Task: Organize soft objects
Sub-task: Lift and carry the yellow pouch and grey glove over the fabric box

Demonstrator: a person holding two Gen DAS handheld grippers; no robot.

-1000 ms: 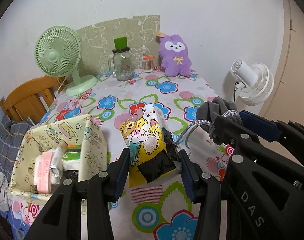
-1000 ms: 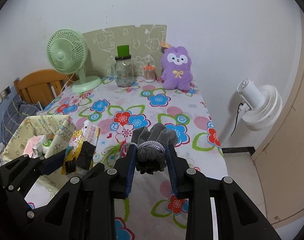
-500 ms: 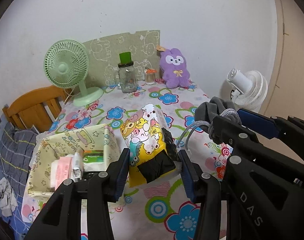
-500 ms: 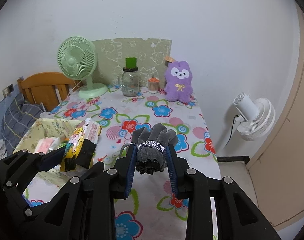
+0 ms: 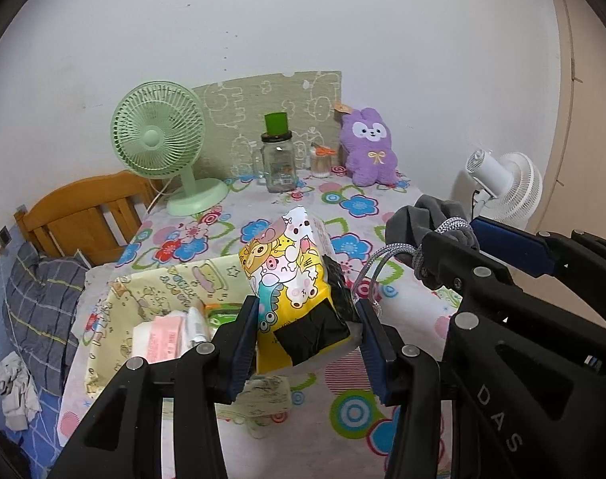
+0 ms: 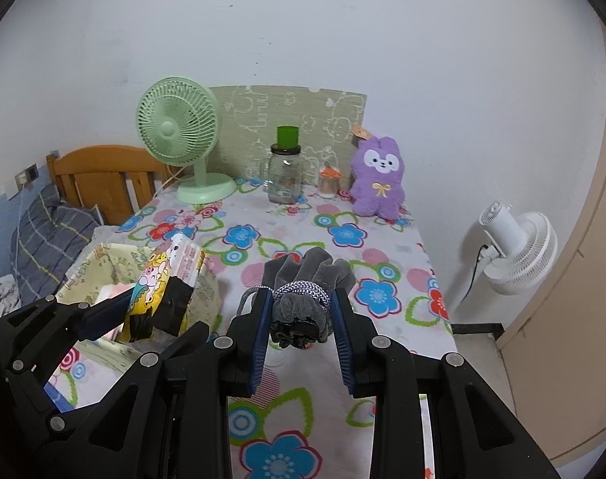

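Far left: wooden chair back point(image 6: 99, 177) beside a dark plaid cushion point(image 6: 47, 235).

Near left, on the desk point(image 6: 303, 235) with its flower-print cloth: pale yellow fabric storage box point(image 5: 159, 291) with cartoon print, open-topped, holding a pink-and-white packet point(image 5: 165, 337) and a green packet point(image 5: 219, 311).

Left claw point(image 5: 307, 319): closed on a yellow cartoon-printed soft tissue pack with a black patch point(image 5: 295, 279), held clear of the desk, just right of the box and above its near right corner.

Far left of desk: mint-green desk fan point(image 6: 179, 131), upright.

Far centre: glass mason jar with a green cup on its lid point(image 6: 286, 171); small clear jar with an orange top point(image 6: 329, 181) beside it; green printed board point(image 6: 287, 119) against the wall.

Right claw point(image 6: 301, 311): closed on a grey velvet drawstring pouch with a grey-white woven cord point(image 6: 303, 291), held above the desk's near middle.

Far right of desk: purple plush rabbit point(image 6: 379, 175), seated upright.

Beyond the desk's right edge: white fan point(image 6: 518, 251).
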